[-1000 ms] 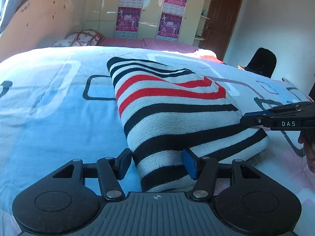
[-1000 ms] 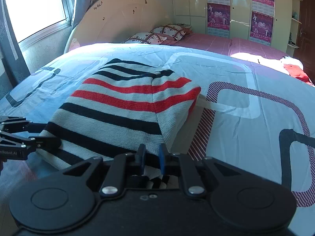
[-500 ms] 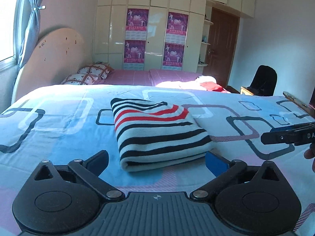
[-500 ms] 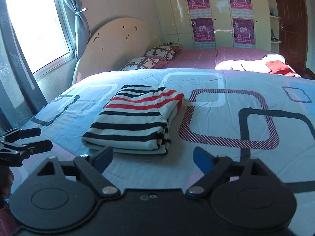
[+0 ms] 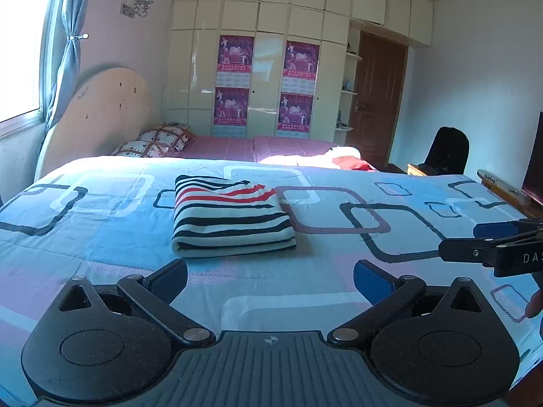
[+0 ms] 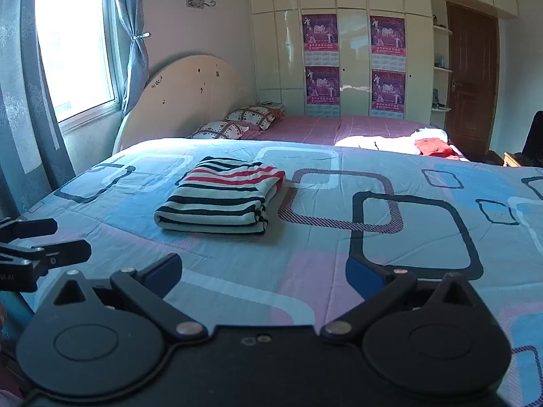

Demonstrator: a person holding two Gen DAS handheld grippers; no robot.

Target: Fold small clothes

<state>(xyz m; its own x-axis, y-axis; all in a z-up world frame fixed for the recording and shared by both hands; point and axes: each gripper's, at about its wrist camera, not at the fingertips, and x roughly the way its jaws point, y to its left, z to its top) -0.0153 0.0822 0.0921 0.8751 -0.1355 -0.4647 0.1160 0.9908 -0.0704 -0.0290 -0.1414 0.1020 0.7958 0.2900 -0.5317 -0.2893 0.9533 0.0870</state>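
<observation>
A folded sweater [image 5: 230, 217] with black, white and red stripes lies flat on the blue patterned bed cover [image 5: 101, 247]. My left gripper [image 5: 269, 279] hovers well back from the sweater's near edge, open, nothing between its blue pads. The right gripper [image 6: 264, 273] is equally far back from the sweater [image 6: 217, 200], its jaws still opening and empty. Each gripper shows in the other's view: the right one [image 5: 461, 240] at the right edge, the left one [image 6: 68, 239] at the left edge.
Two patterned pillows [image 6: 237, 122] lie by the rounded headboard [image 6: 183, 95]. White and red clothes [image 5: 339, 159] sit on the far pink bedding. A wardrobe with posters [image 5: 264, 84], a brown door [image 5: 380, 95] and a dark chair [image 5: 448, 149] stand beyond. A window [image 6: 74, 44] is at left.
Both grippers let go of the sweater's near edge, opened wide, and drew back and up. The folded sweater stays on the bed, now smaller and farther off in both views.
</observation>
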